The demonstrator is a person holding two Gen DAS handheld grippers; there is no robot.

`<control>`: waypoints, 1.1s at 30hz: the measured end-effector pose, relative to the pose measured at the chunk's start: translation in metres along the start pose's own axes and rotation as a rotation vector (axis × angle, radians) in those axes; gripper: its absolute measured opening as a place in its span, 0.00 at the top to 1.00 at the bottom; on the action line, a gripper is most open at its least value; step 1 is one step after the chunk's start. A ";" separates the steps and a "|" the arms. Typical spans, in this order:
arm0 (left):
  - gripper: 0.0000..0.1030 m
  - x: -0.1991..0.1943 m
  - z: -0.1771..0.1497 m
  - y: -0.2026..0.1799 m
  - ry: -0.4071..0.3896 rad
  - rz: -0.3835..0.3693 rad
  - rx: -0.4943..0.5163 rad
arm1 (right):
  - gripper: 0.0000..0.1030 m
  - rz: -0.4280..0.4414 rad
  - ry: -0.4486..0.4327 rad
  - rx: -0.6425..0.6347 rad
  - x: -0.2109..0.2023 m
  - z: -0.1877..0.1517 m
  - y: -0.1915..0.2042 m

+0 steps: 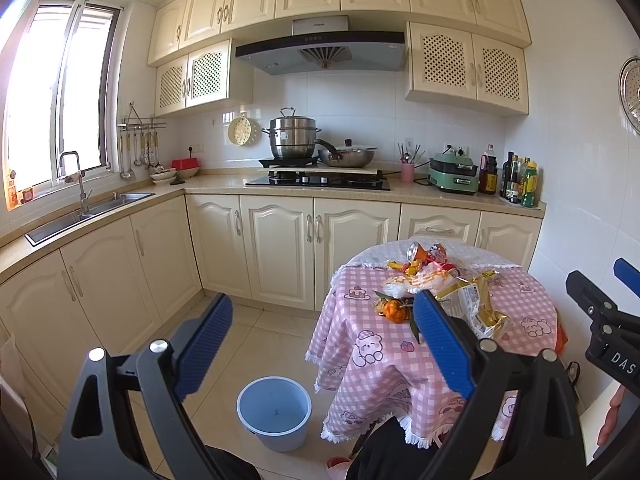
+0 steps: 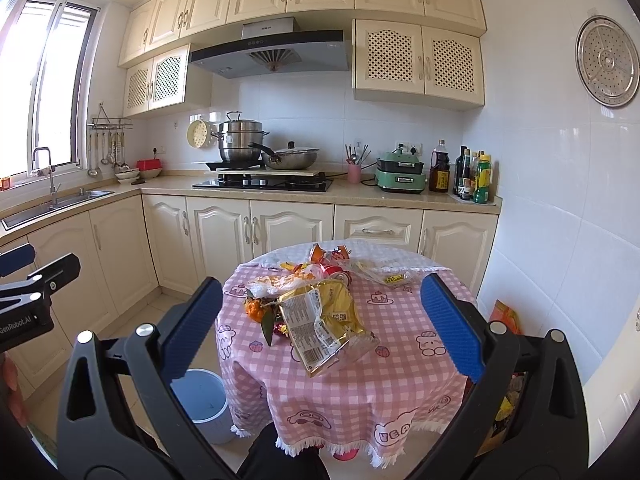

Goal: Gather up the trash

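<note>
Both the left gripper [image 1: 324, 336] and right gripper [image 2: 324, 320] hang released, jaws wide, before the tabletop [image 2: 400, 320] piled with wrappers [image 2: 324, 320], a blue bin [image 1: 274, 412] on the floor.

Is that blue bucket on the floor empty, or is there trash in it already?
Empty: the left wrist view looks into the bucket and shows only its bare bottom.
</note>
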State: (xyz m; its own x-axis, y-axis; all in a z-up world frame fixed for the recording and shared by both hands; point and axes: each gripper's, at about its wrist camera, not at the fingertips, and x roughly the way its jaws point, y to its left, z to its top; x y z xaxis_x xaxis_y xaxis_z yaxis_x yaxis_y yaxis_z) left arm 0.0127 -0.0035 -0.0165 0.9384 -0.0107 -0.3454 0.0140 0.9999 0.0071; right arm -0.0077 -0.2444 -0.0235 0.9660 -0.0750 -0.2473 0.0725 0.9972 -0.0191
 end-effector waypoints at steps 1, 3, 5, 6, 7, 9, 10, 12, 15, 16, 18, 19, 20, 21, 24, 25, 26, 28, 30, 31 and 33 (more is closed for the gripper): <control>0.12 0.001 0.000 0.000 0.002 0.001 0.001 | 0.06 0.002 0.001 0.003 0.001 0.000 -0.001; 0.12 0.002 -0.001 -0.001 0.005 0.001 0.002 | 0.06 0.006 0.008 0.005 0.001 -0.002 -0.001; 0.12 0.004 -0.003 -0.001 0.010 0.000 0.002 | 0.06 0.009 0.021 0.012 0.004 -0.003 -0.003; 0.12 0.006 -0.003 -0.002 0.012 -0.004 0.004 | 0.06 0.015 0.029 0.018 0.005 -0.004 -0.004; 0.12 0.008 -0.004 -0.003 0.013 -0.012 0.006 | 0.06 0.020 0.032 0.026 0.007 -0.004 -0.006; 0.12 0.015 -0.007 -0.006 0.019 -0.047 0.011 | 0.06 0.024 0.043 0.038 0.012 -0.007 -0.010; 0.12 0.019 -0.009 -0.007 0.026 -0.064 0.014 | 0.06 0.024 0.054 0.042 0.016 -0.007 -0.011; 0.12 0.030 -0.014 -0.011 0.049 -0.089 0.025 | 0.06 0.020 0.072 0.055 0.024 -0.011 -0.015; 0.12 0.055 -0.023 -0.018 0.122 -0.140 0.026 | 0.06 0.006 0.120 0.061 0.043 -0.019 -0.021; 0.12 0.064 -0.026 -0.019 0.147 -0.152 0.018 | 0.06 0.002 0.136 0.061 0.050 -0.023 -0.023; 0.12 0.084 -0.033 -0.023 0.194 -0.172 0.006 | 0.06 -0.009 0.173 0.060 0.064 -0.029 -0.027; 0.13 0.094 -0.036 -0.026 0.221 -0.184 0.004 | 0.06 -0.012 0.197 0.064 0.074 -0.033 -0.031; 0.13 0.101 -0.040 -0.028 0.237 -0.191 0.002 | 0.06 -0.010 0.213 0.066 0.083 -0.037 -0.033; 0.13 0.112 -0.043 -0.032 0.260 -0.190 0.006 | 0.06 -0.012 0.224 0.066 0.090 -0.039 -0.035; 0.13 0.134 -0.050 -0.041 0.311 -0.198 0.022 | 0.06 -0.021 0.243 0.037 0.119 -0.043 -0.037; 0.13 0.142 -0.051 -0.044 0.326 -0.200 0.024 | 0.06 -0.017 0.245 0.028 0.126 -0.044 -0.037; 0.13 0.148 -0.052 -0.047 0.337 -0.200 0.026 | 0.06 -0.010 0.252 0.015 0.136 -0.044 -0.036; 0.13 0.159 -0.054 -0.051 0.355 -0.197 0.032 | 0.06 -0.005 0.266 -0.005 0.155 -0.043 -0.034; 0.13 0.168 -0.054 -0.052 0.373 -0.188 0.040 | 0.06 0.011 0.269 -0.009 0.170 -0.042 -0.032; 0.13 0.172 -0.054 -0.053 0.379 -0.185 0.041 | 0.06 0.025 0.280 -0.012 0.181 -0.042 -0.031; 0.13 0.179 -0.054 -0.052 0.388 -0.176 0.043 | 0.12 0.044 0.304 -0.010 0.201 -0.044 -0.029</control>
State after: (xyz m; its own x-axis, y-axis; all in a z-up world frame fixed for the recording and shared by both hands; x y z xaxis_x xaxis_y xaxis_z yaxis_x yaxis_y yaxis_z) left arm 0.1612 -0.0569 -0.1296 0.7211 -0.1683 -0.6720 0.1846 0.9817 -0.0477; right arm 0.1730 -0.2884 -0.1154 0.8493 -0.0303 -0.5270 0.0289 0.9995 -0.0110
